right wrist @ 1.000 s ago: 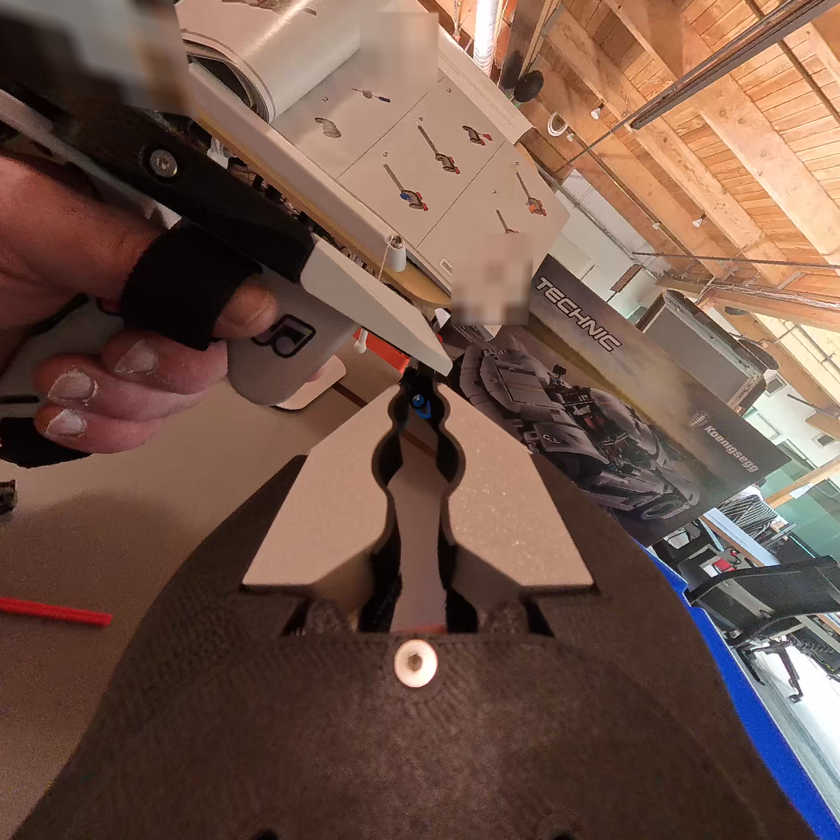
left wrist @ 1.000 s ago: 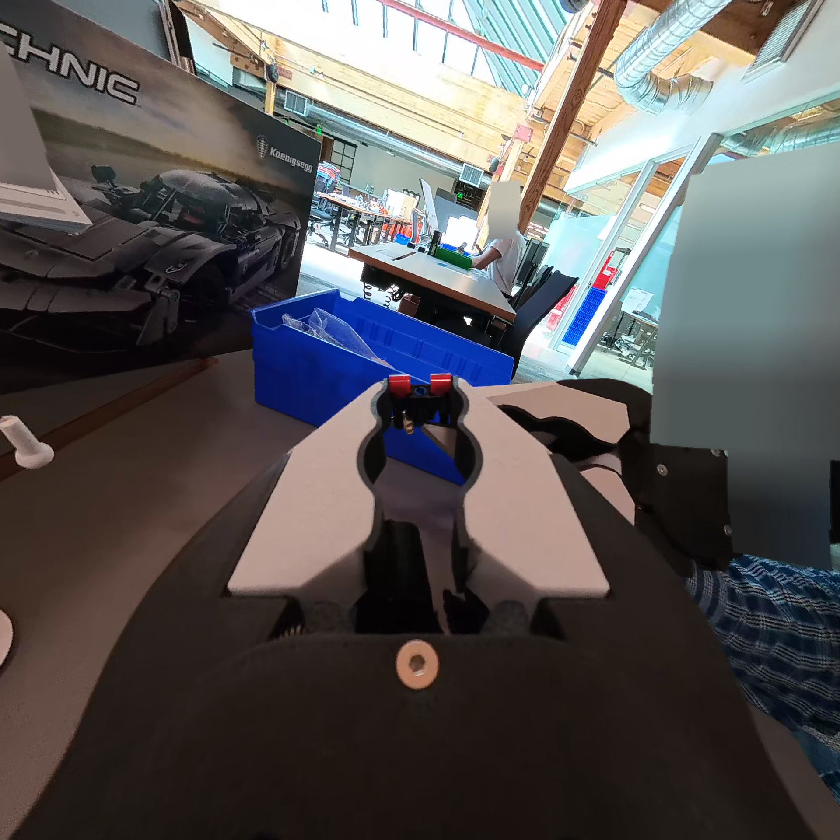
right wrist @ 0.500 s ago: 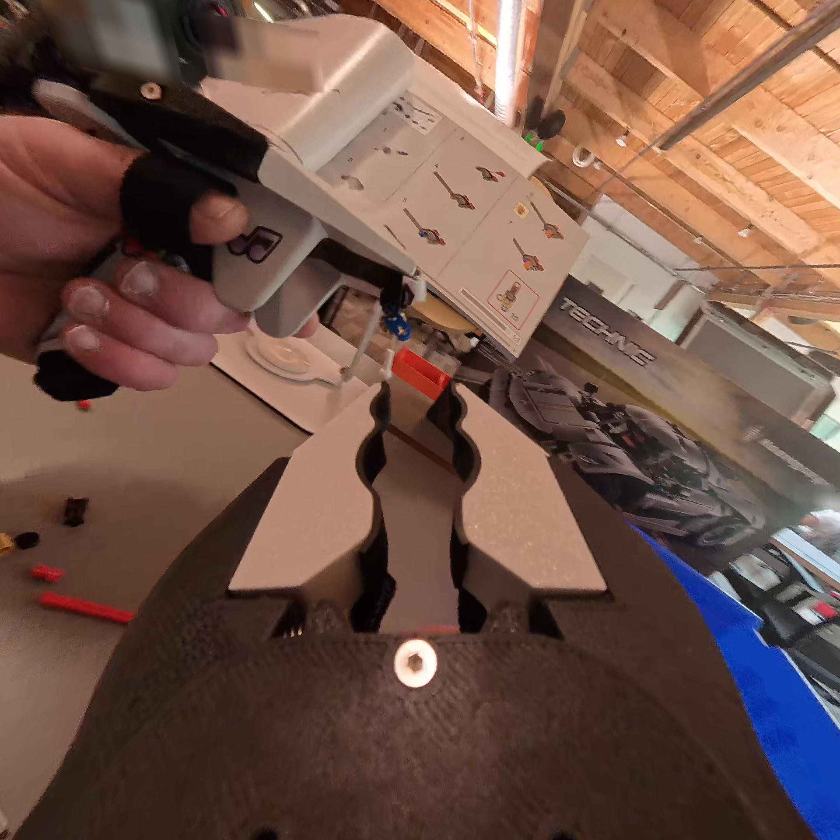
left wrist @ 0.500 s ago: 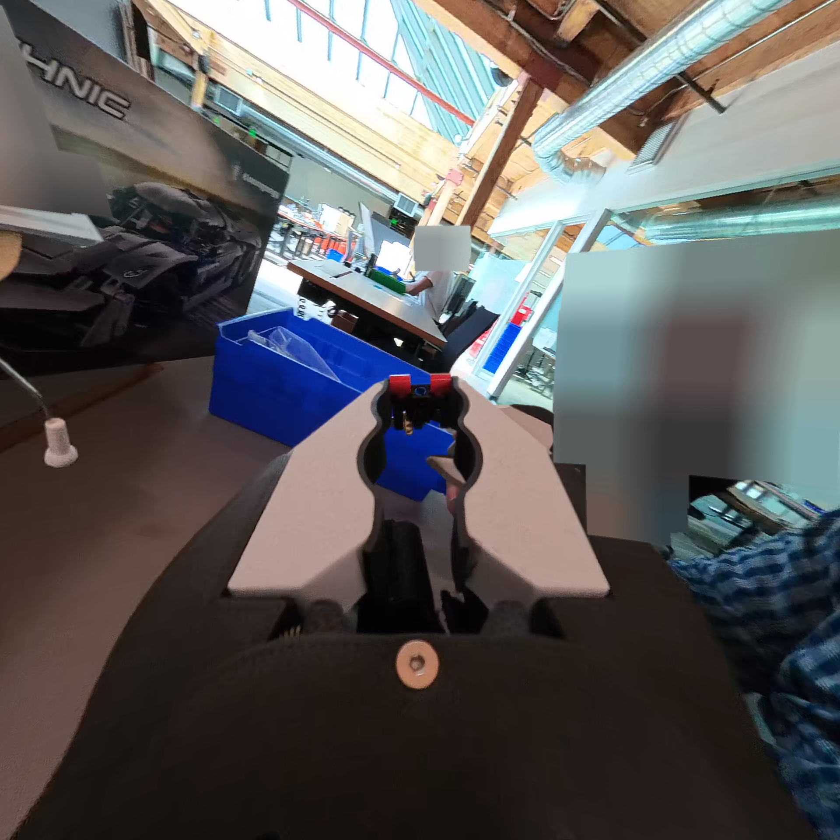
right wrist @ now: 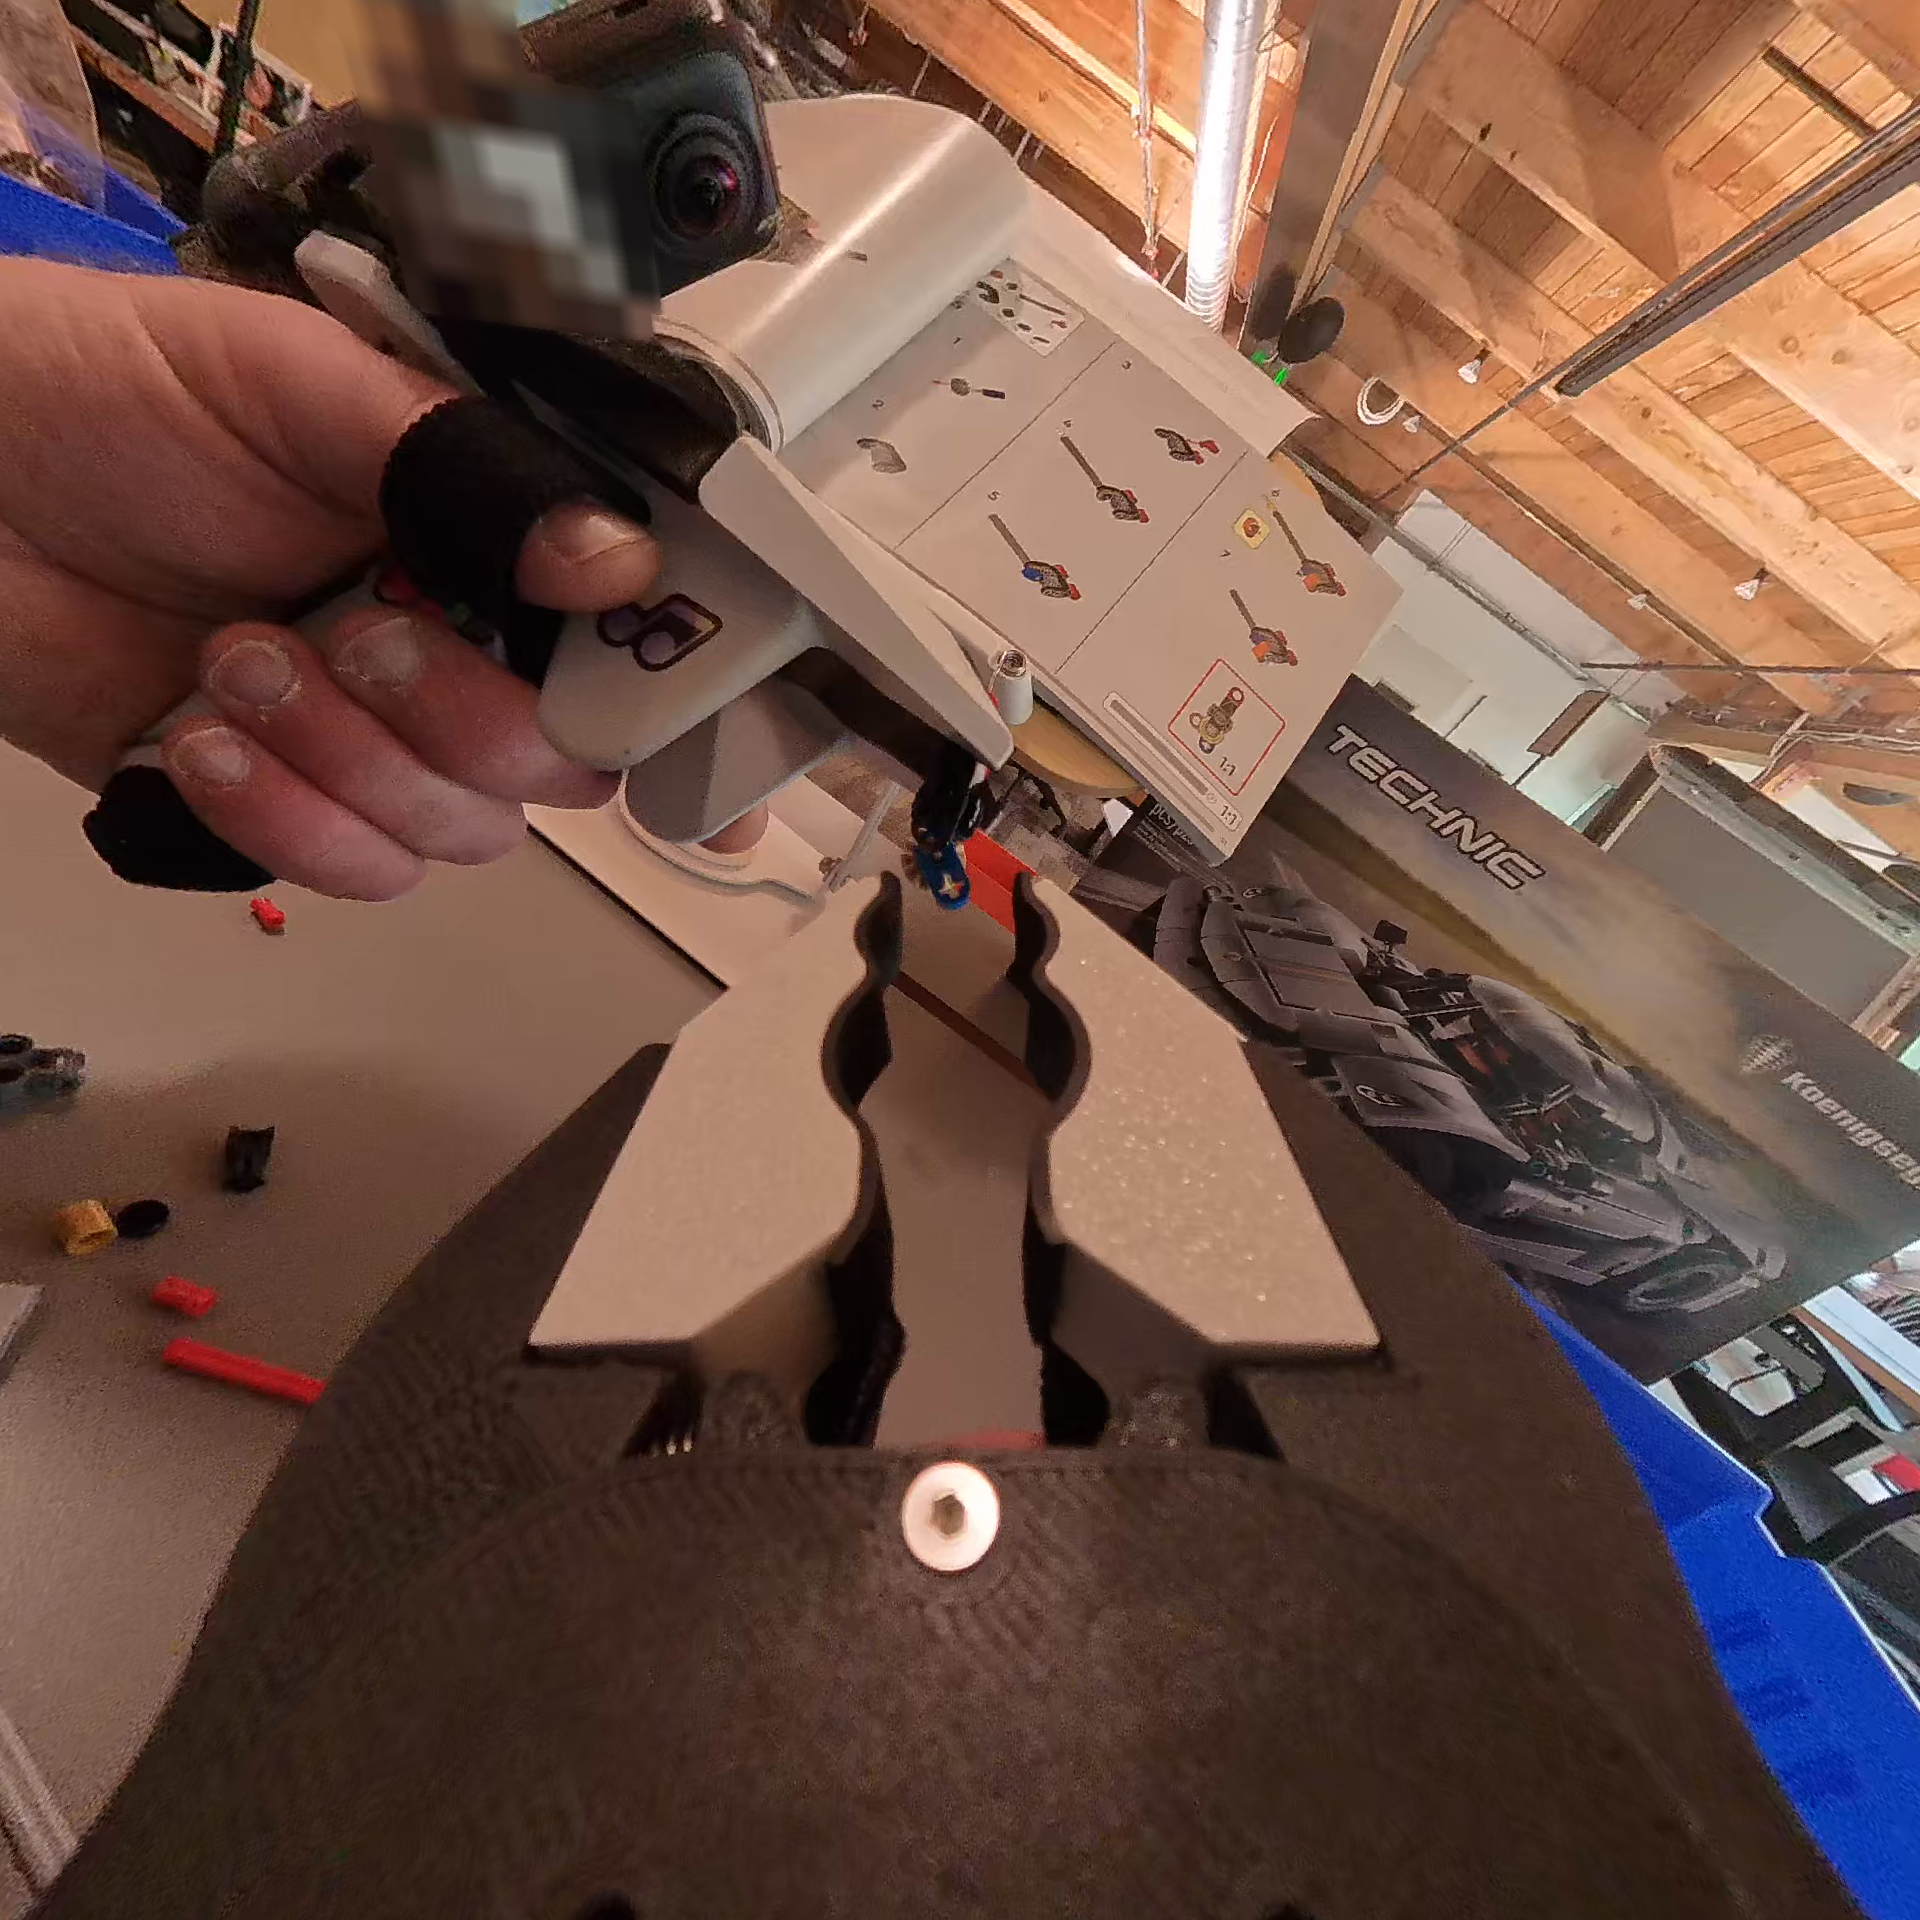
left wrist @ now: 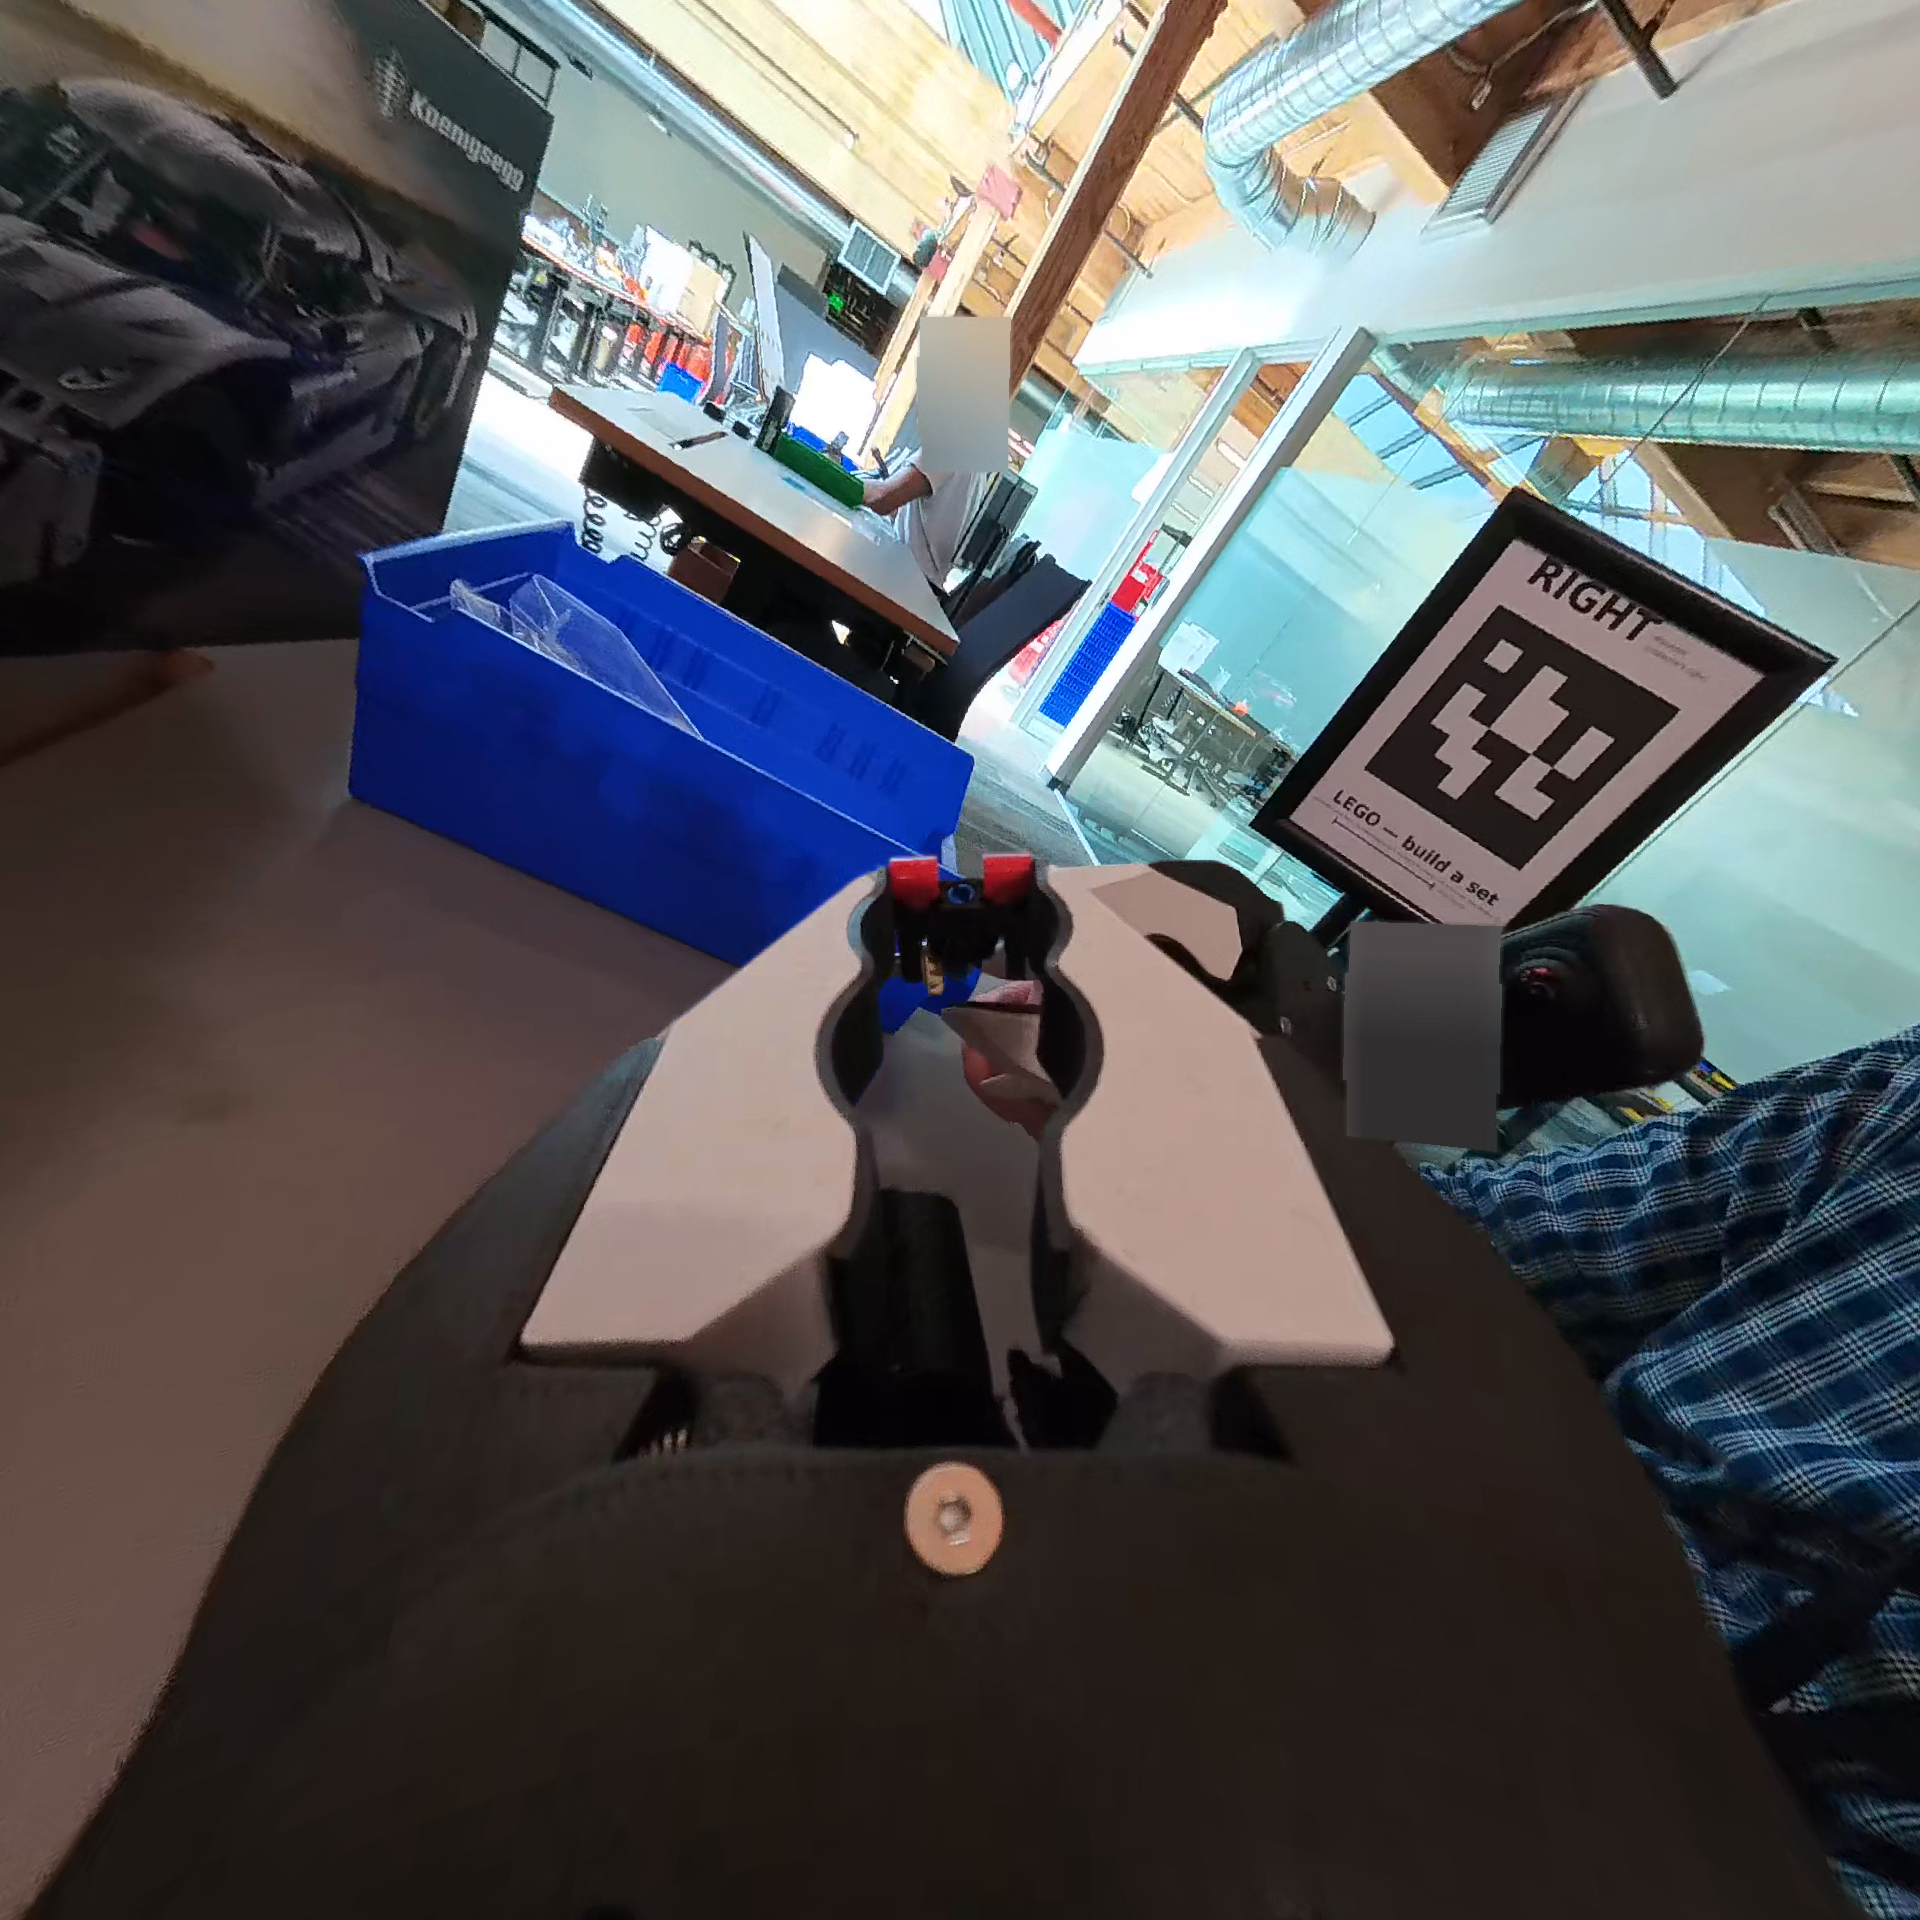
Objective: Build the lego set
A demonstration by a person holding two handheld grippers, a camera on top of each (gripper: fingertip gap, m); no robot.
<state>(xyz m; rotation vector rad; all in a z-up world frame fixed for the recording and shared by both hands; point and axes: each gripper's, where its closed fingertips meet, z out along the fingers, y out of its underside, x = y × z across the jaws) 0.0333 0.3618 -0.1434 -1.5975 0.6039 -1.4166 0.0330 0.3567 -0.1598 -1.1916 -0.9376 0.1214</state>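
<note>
While a small black Lego sub-assembly with red end pieces and a blue pin [left wrist: 958,914] is clamped at the tips of the left tool [left wrist: 958,940], the right tool [right wrist: 951,909] is held released just below it, above the grey worktop [right wrist: 312,997]. The assembly is judged light, rigid and slippery, best taken by its black body. Its joints are hidden by the fingers; loose red and black pieces [right wrist: 187,1299] near the worktop's left edge are hard to identify.

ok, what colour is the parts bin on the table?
Solid blue; the bin shows best in the left wrist view, clear plastic bags inside.
</note>
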